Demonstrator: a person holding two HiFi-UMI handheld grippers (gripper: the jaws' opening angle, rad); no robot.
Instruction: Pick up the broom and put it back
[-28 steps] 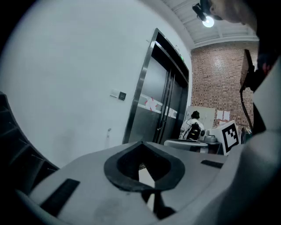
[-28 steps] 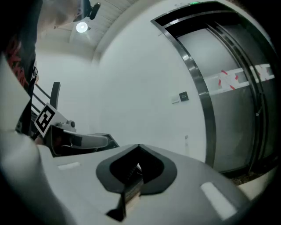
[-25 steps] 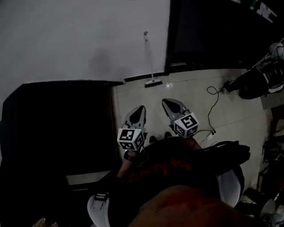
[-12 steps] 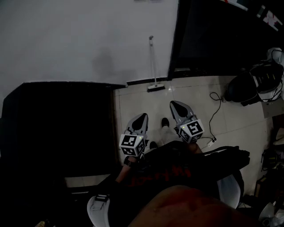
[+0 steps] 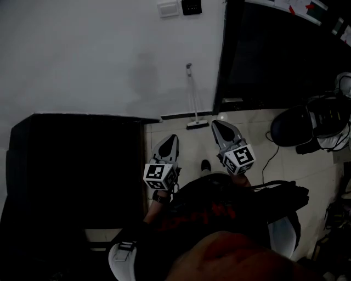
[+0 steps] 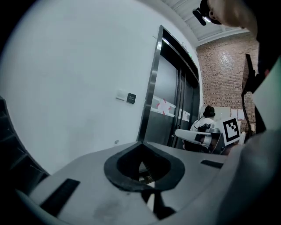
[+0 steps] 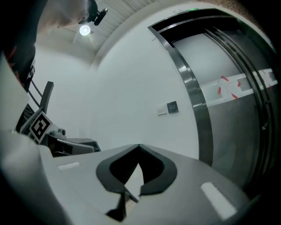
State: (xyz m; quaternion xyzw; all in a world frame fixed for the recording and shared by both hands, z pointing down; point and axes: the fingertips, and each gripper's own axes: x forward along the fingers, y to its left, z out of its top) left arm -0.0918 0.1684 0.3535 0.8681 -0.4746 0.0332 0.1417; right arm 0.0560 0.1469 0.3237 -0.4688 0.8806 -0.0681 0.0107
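The broom point(image 5: 192, 97) leans upright against the white wall, its head point(image 5: 197, 124) on the tiled floor by the baseboard. My left gripper point(image 5: 173, 137) is held out level, short of the broom and to its left, shut and holding nothing. Just right of the broom head, my right gripper point(image 5: 218, 124) also points at the wall with its tips close to it, shut and holding nothing. In the left gripper view the jaws point(image 6: 141, 144) meet at the tip. In the right gripper view the jaws point(image 7: 139, 146) meet the same way.
A large black piece of furniture point(image 5: 71, 164) fills the left side. A dark metal door point(image 5: 274, 55) stands right of the broom. A black bag point(image 5: 290, 126) and white gear lie on the floor at right. Wall switches point(image 5: 167, 8) sit above the broom.
Both grippers have advanced toward the wall and the broom, which now stands nearer. The right gripper's tips have come level with the broom head. Both stay shut.
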